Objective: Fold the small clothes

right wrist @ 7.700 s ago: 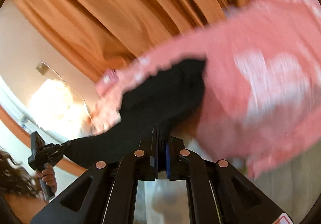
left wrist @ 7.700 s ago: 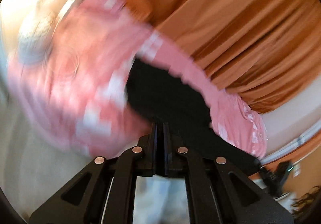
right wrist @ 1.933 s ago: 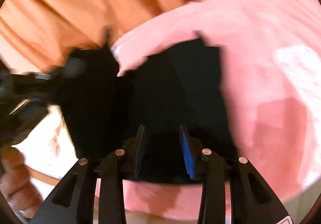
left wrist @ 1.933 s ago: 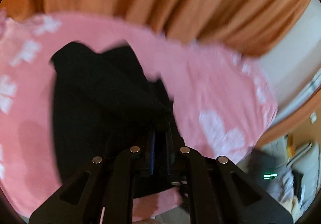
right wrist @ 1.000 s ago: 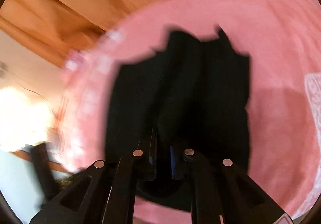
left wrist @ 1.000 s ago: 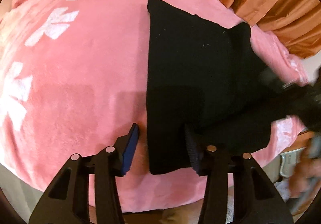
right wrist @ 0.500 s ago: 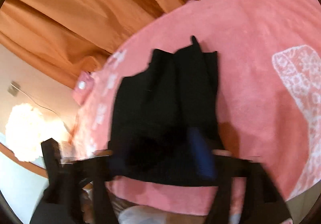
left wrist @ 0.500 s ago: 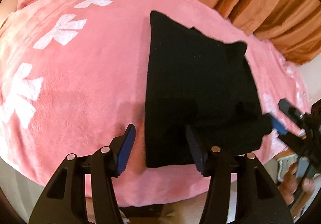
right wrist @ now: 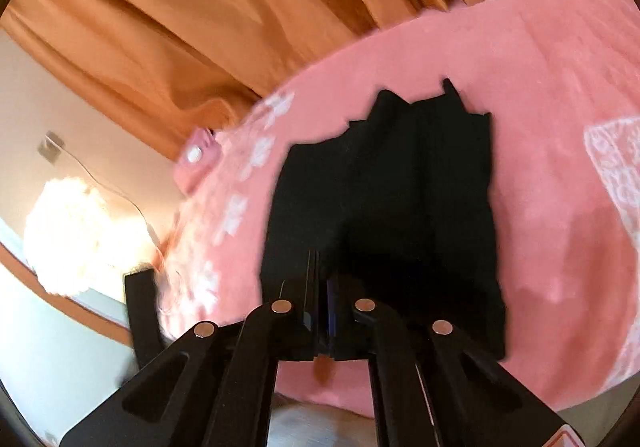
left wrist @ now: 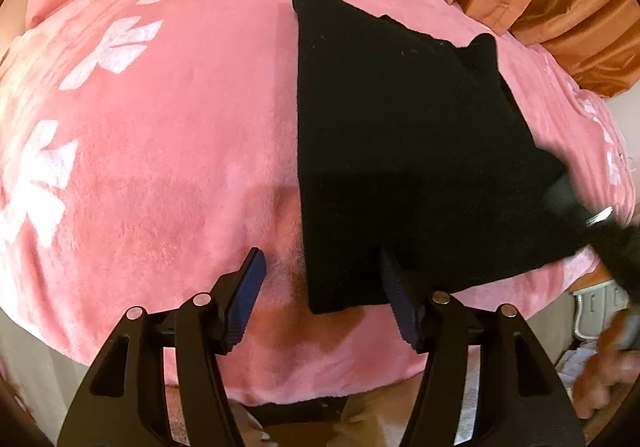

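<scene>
Since a moment ago the limp, light black garment [left wrist: 404, 151] lies flat on the pink blanket [left wrist: 160, 151], left gripper [left wrist: 320, 299] fingers opening astride its near corner, right gripper [right wrist: 320, 295] fingers pressed together at its near edge, the natural hold.

Pink blanket [left wrist: 160, 167] lies bare left of the black garment [left wrist: 400, 151].

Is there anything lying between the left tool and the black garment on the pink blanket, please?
Nothing visible does. The left tool, its jaws opening, straddles the near left corner of the black garment, which lies flat on the pink blanket with nothing on it there.
</scene>
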Motion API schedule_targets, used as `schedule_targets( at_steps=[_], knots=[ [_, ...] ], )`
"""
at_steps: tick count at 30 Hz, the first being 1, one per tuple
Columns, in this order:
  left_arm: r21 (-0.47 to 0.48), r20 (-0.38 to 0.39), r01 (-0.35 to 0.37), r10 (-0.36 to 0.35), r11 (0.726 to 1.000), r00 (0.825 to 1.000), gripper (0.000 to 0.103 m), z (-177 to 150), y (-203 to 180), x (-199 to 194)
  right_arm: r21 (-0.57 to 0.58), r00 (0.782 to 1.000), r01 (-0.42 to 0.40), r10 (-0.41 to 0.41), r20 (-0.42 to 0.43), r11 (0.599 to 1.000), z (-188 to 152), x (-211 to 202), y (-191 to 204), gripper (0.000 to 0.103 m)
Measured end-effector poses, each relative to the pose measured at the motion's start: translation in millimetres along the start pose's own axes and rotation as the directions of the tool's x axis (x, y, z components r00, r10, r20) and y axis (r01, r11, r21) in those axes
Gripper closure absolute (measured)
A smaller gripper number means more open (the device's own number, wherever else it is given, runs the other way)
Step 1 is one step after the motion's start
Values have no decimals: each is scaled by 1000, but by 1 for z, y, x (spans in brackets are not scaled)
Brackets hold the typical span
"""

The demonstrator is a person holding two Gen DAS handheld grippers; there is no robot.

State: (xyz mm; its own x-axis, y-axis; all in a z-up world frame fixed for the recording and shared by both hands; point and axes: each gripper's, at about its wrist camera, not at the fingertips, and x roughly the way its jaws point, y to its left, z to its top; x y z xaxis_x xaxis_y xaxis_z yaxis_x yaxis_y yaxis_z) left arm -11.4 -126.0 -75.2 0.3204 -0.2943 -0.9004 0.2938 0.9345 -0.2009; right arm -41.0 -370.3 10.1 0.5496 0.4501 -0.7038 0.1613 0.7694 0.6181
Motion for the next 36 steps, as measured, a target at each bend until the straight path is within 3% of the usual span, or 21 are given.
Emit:
schedule_targets(
  at_steps=[1,4,5,8,9,11,12,15,16,17,18,20,22,23,25,28,30,33,36],
  knots=[
    [6,0,-4,4,1000,1000,44,-3,-1,0,1,998,48,-48,-49,999,-8,14,-12,100],
    [-6,11,13,-13,1000,1000,46,-3,-2,-10,53,1000,8,-7,-26,999,-18,3,-20,100],
    [-10,21,24,-23,1000,1000,46,-3,-1,-16,39,1000,25,-26,10,999,-16,-8,-14,91],
    [-32,60,43,-41,999,997,45,2,4,-31,-14,993,24,-22,118,1000,10,-38,5,82],
    [-39,71,48,-45,998,997,44,6,5,-33,-21,990,29,-26,137,999,20,-41,8,75],
    [-51,81,49,-44,998,996,42,14,4,-33,-44,986,53,-45,163,998,48,-31,17,36],
    [-54,81,48,-44,997,996,42,16,3,-32,-52,986,67,-58,158,996,63,-18,20,34],
    [-52,82,46,-42,998,996,42,24,-2,-26,-49,992,100,-96,80,994,91,36,23,34],
    [-51,81,43,-39,998,996,42,26,-4,-23,-56,995,91,-88,52,994,97,49,22,49],
    [-51,81,40,-36,998,996,42,28,-6,-22,-55,997,79,-78,20,995,105,63,18,91],
    [-52,83,38,-34,998,996,42,29,-7,-21,-29,999,24,-24,24,999,112,61,17,90],
    [-48,87,24,-20,999,996,41,33,-6,-18,-38,993,-38,42,113,999,116,41,24,91],
    [-37,69,14,-12,999,998,38,34,-5,-9,-31,981,-25,30,190,999,114,22,15,91],
    [-43,57,23,-21,999,998,36,33,-3,-4,-7,985,-4,5,172,1000,112,29,4,91],
    [-64,29,32,-30,997,999,36,31,0,6,51,998,54,-56,34,997,102,59,-26,91],
    [-67,31,25,-23,997,999,36,28,2,7,74,996,4,-10,85,997,86,28,-22,80],
    [-56,32,16,-14,998,999,36,28,2,6,33,991,-29,25,128,999,66,0,-8,80],
    [-51,30,7,-6,999,1000,36,26,2,6,20,997,-37,36,75,999,19,-12,-1,68],
    [-39,34,-17,18,999,999,36,23,-3,5,-4,1000,26,-26,-12,1000,-8,7,6,61]
  ],
)
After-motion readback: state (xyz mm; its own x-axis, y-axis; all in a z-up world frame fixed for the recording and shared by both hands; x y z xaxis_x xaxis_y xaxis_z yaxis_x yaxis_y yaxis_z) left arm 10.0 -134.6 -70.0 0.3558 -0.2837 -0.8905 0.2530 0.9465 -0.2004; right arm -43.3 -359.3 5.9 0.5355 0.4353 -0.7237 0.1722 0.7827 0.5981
